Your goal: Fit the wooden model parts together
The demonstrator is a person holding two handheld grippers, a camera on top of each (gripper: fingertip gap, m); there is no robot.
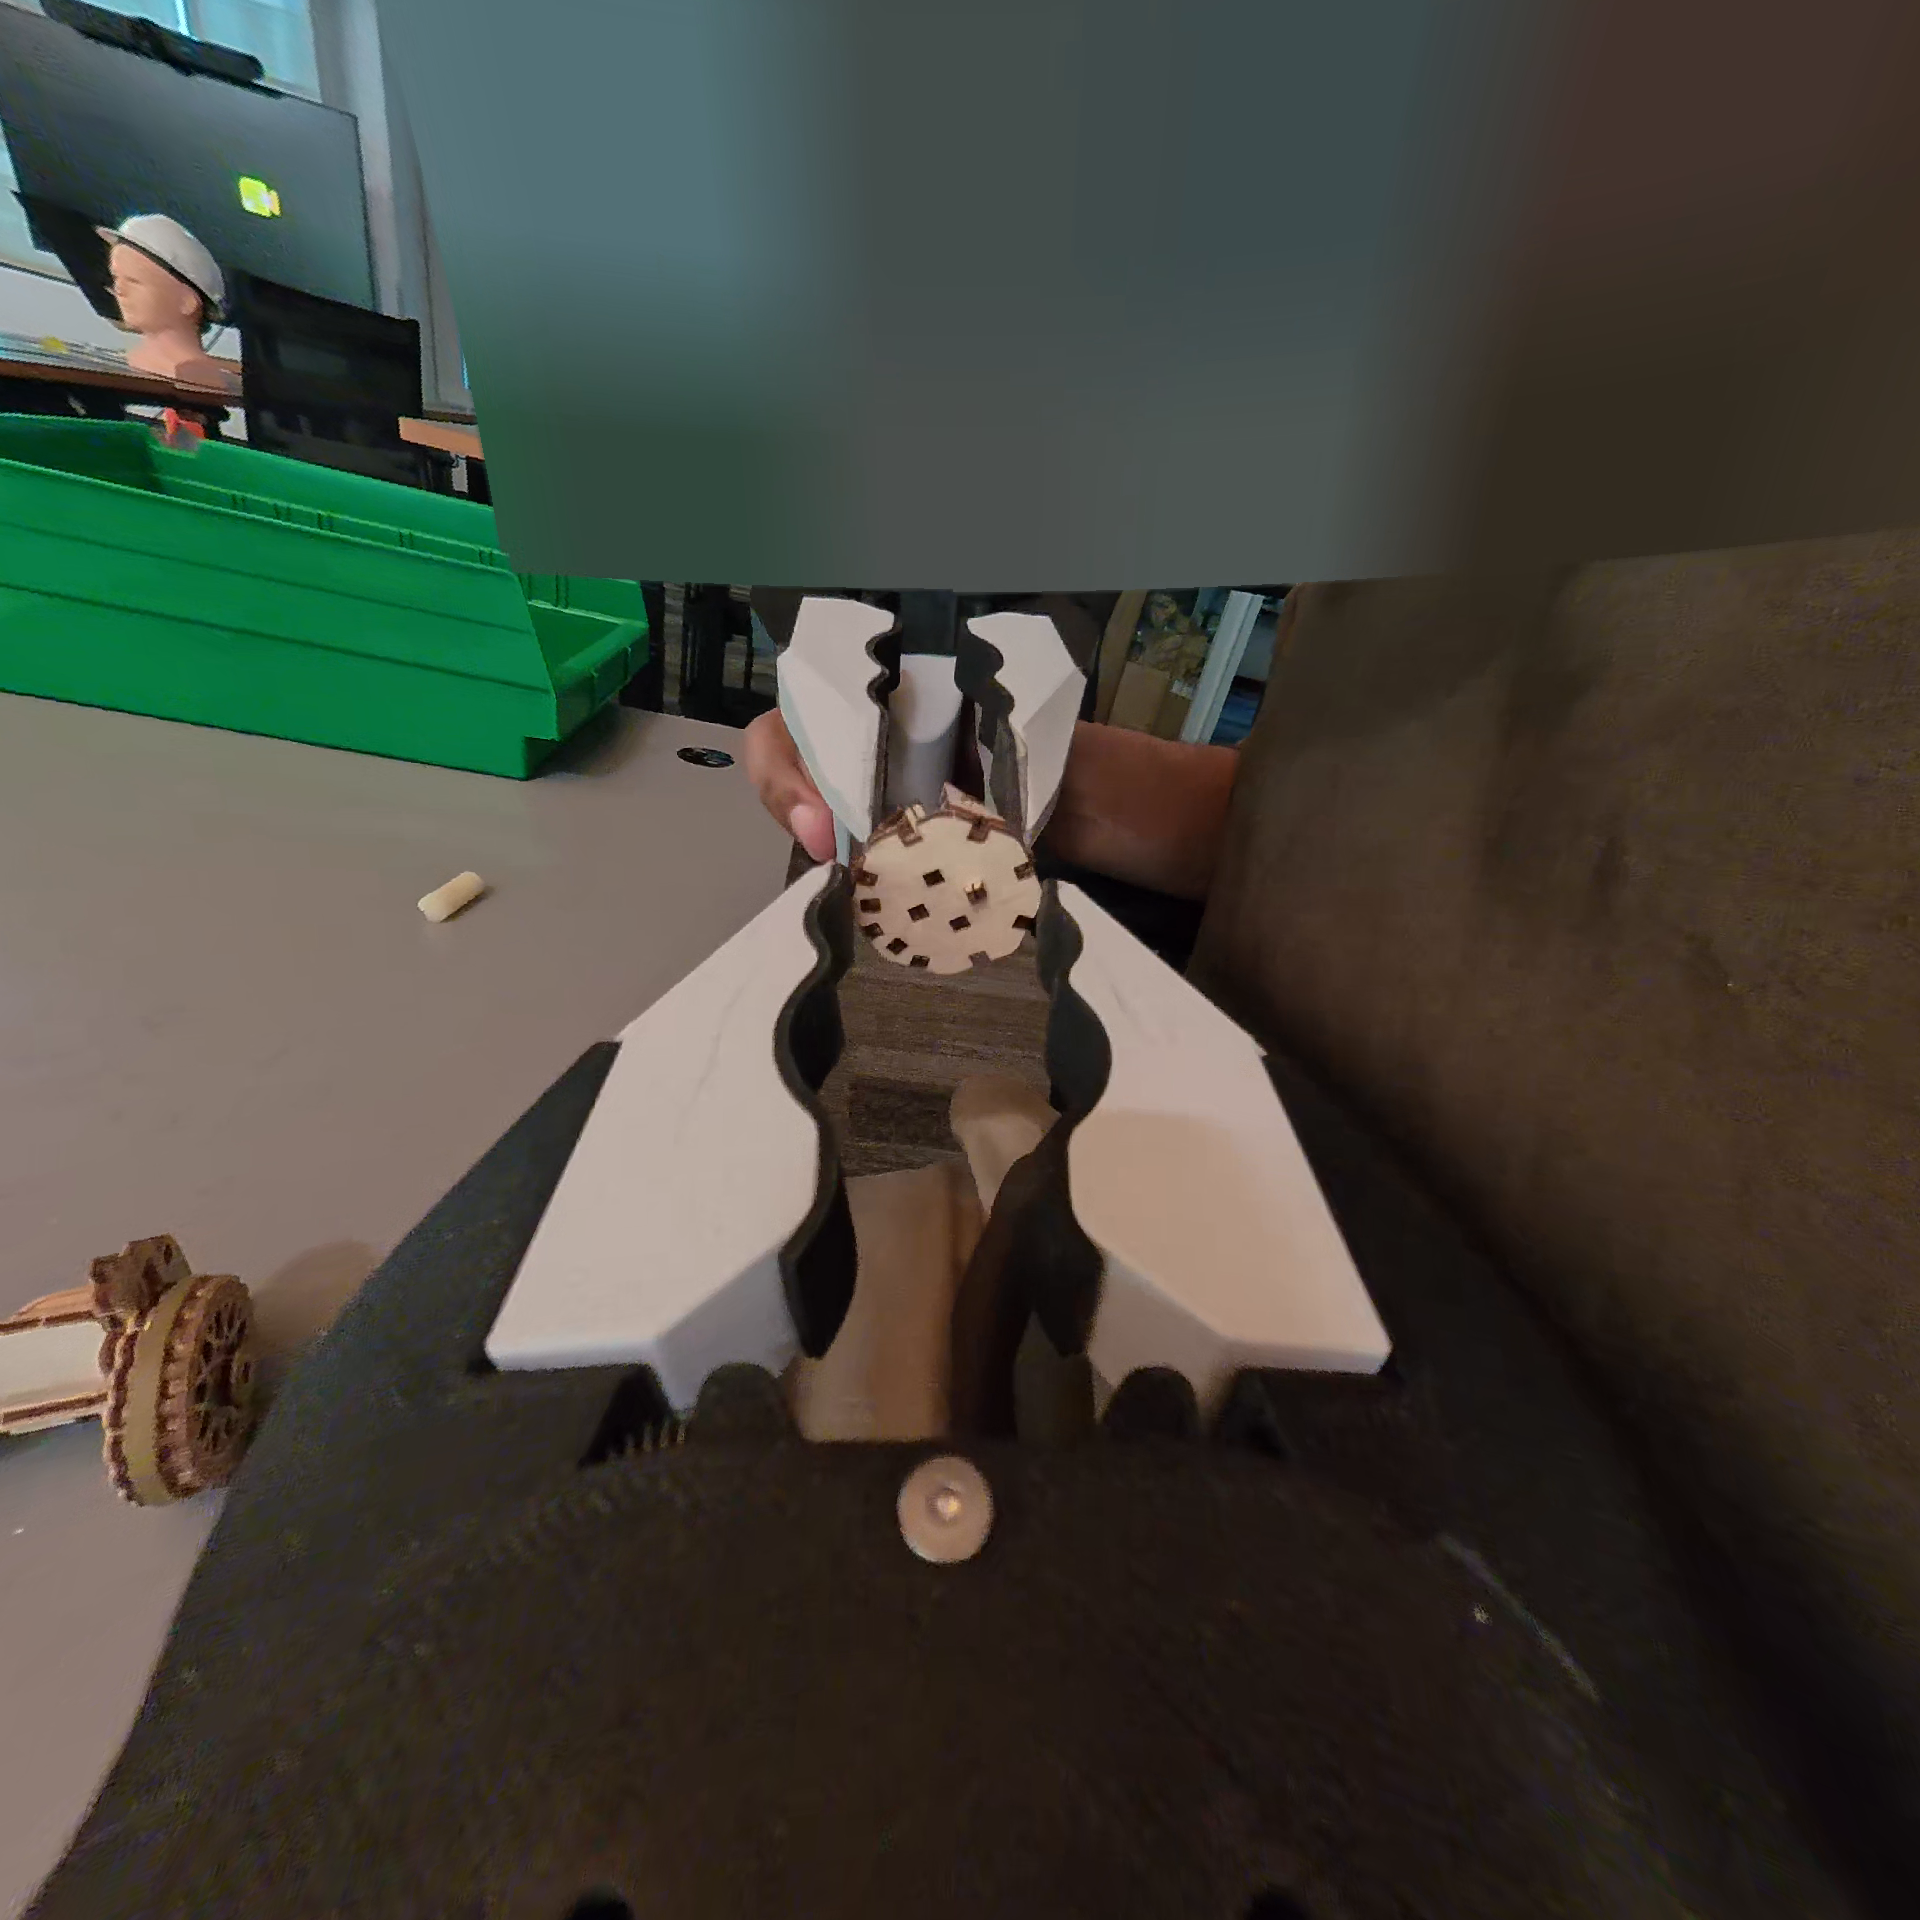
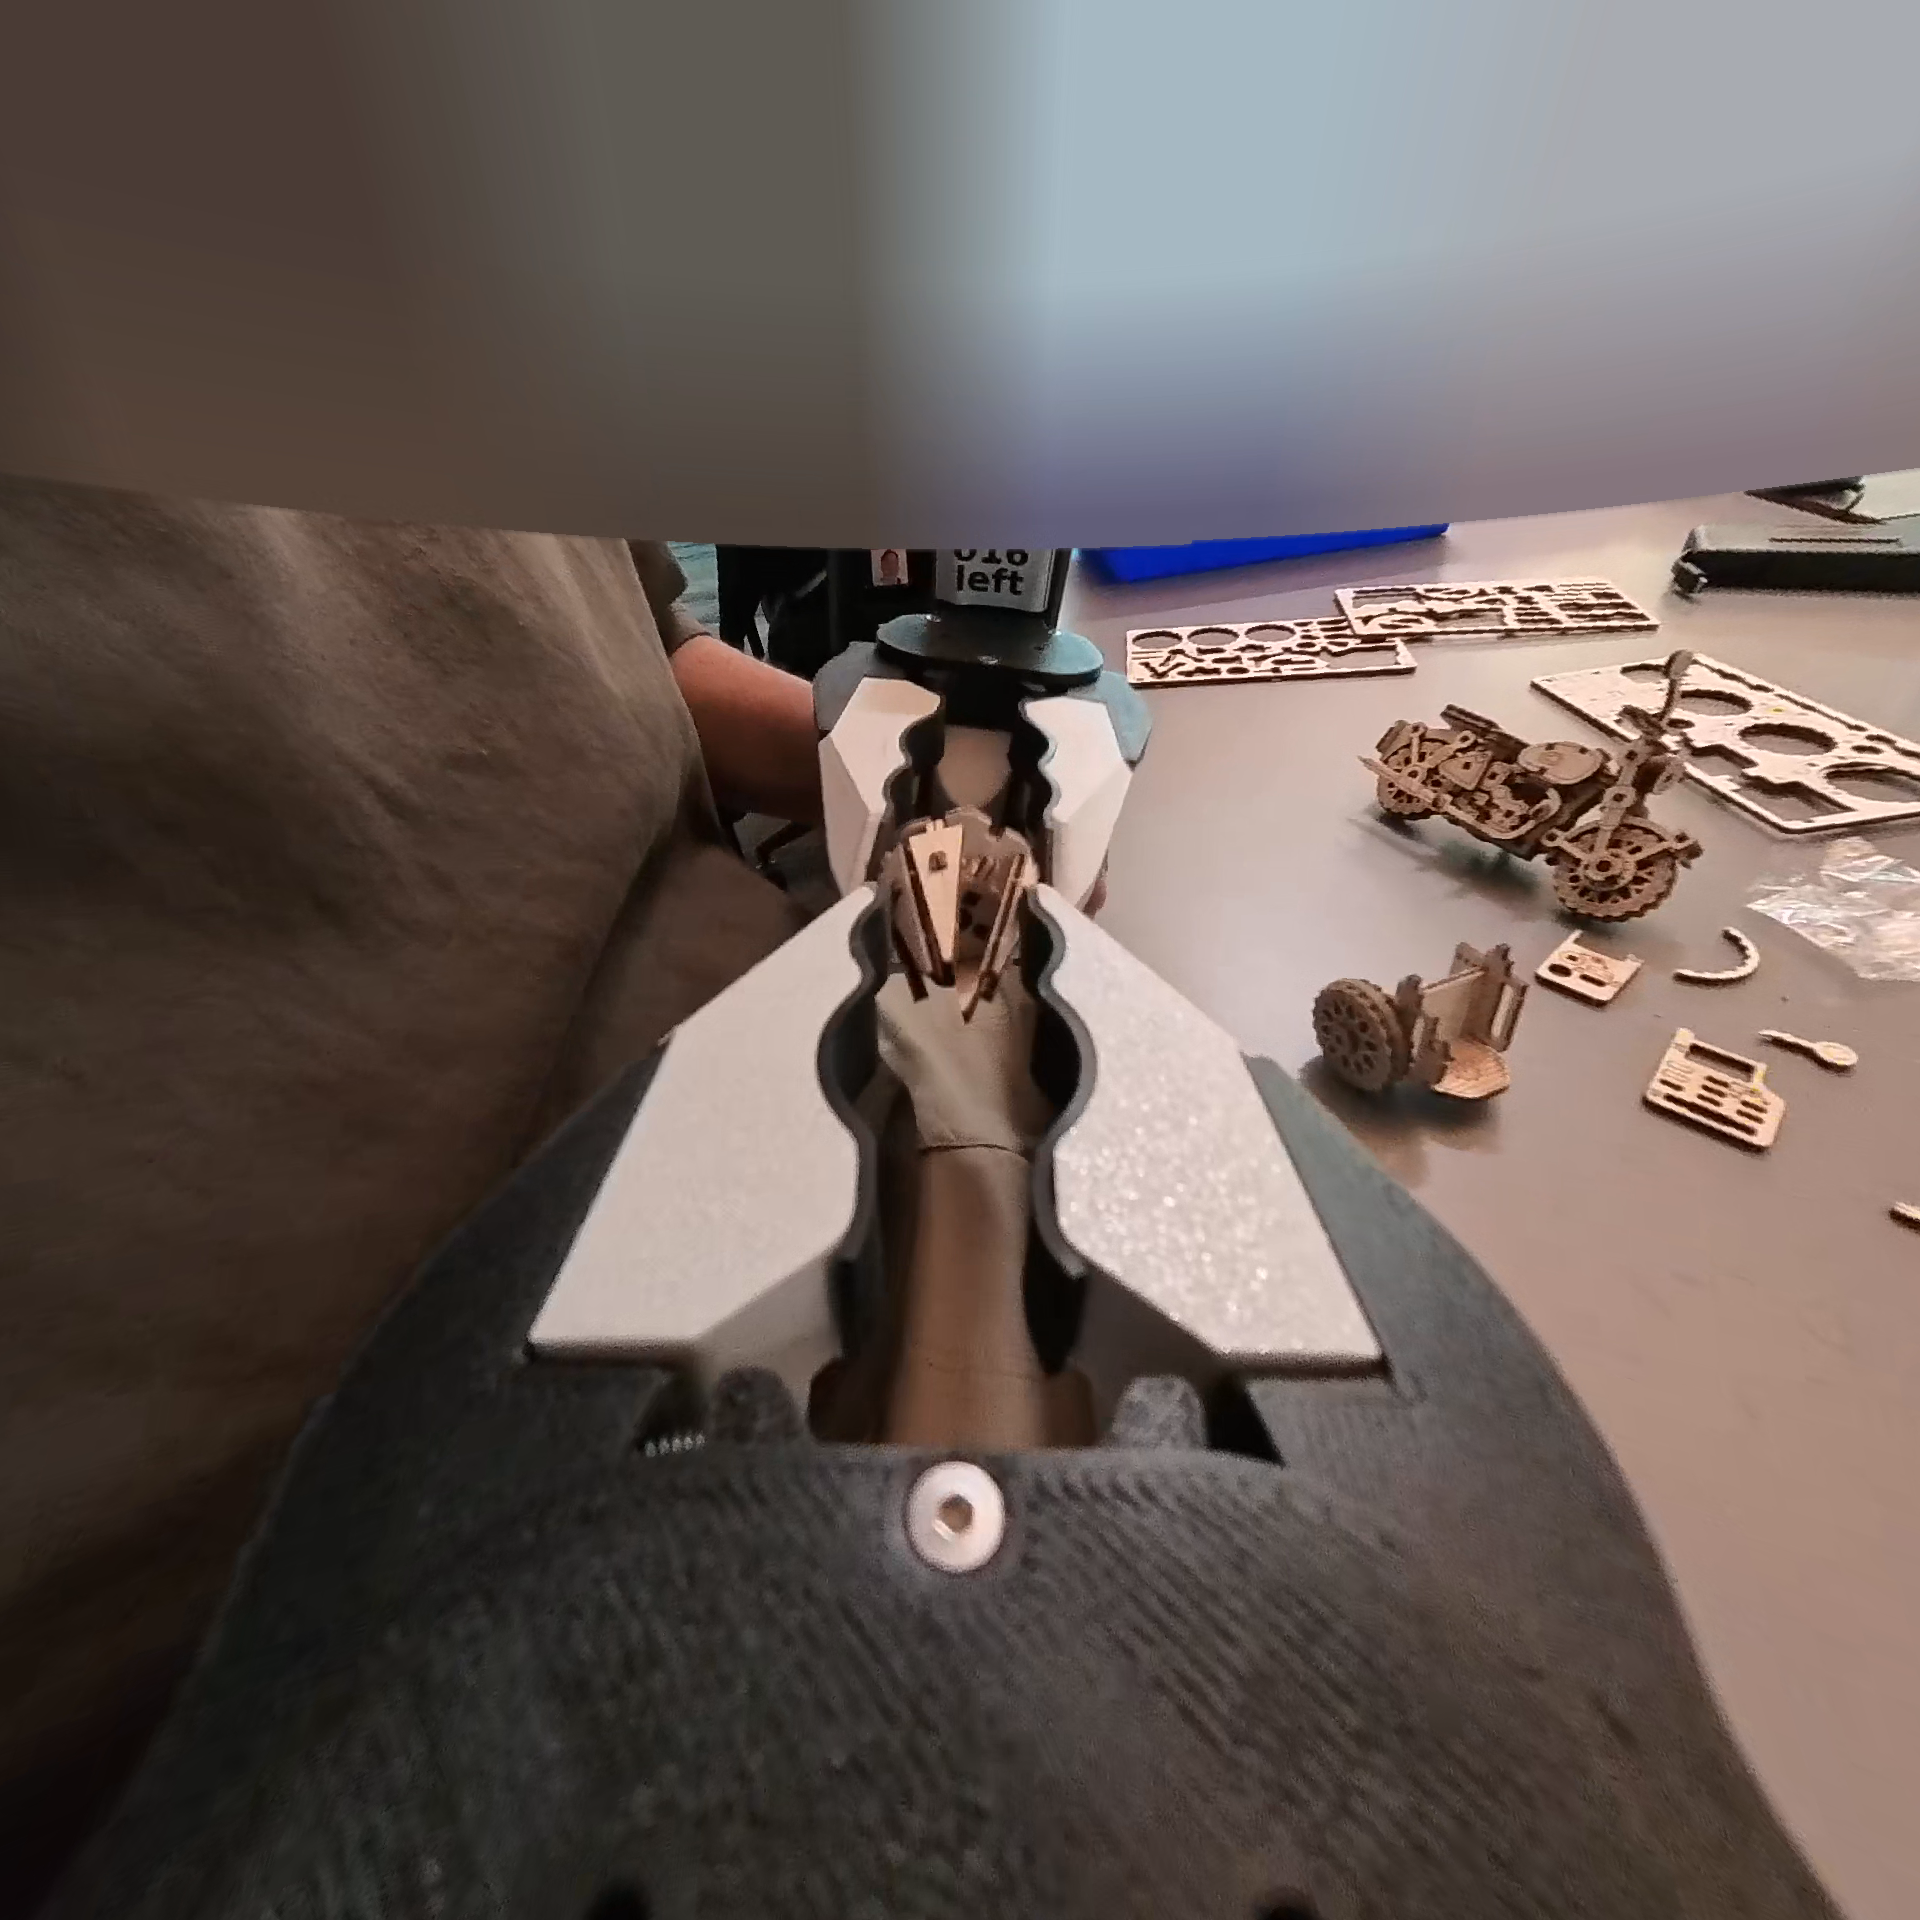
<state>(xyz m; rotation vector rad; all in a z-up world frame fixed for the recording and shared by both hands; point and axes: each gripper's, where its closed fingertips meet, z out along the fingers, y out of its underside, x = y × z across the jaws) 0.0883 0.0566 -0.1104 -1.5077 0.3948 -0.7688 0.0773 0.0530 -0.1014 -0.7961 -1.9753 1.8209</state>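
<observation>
Wooden slotted disc part (image 1: 943, 902) sits pinched between left tool (image 1: 943, 904) and right tool (image 2: 961, 920), both clamping it.

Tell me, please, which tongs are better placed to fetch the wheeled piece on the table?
Probably right: the wheeled piece lies beside the right tongs, farther back from the left tongs. Both seem shut on the wooden assembly.
</observation>
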